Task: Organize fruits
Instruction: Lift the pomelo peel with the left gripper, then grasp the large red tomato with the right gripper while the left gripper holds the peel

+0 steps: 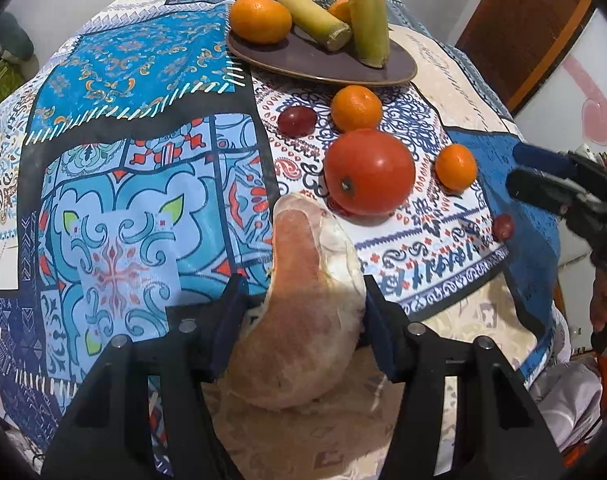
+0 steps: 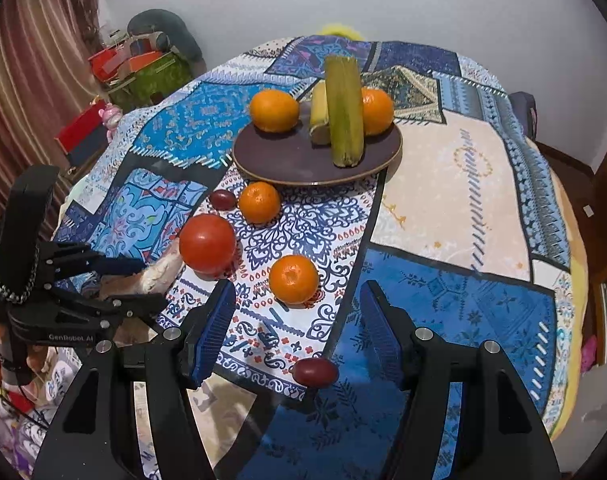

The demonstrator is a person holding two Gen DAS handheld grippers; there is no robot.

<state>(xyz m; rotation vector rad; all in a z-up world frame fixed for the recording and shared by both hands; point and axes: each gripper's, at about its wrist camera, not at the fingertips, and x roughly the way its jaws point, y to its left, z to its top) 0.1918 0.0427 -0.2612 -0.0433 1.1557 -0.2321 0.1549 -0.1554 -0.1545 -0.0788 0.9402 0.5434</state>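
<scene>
Holding a pomelo wedge [image 1: 303, 312] beside the tomato [image 1: 369, 171]: left hand-held gripper [image 1: 303, 300]; right hand-held gripper [image 2: 297, 320], jaws apart, empty, over a grape [image 2: 315, 372].

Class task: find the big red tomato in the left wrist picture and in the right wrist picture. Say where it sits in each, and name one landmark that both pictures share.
Left wrist view: the tomato sits just right of centre, beyond the pomelo segment.
Right wrist view: the tomato sits left of centre.
Shared landmark: the dark plate, beyond the tomato in both.
</scene>
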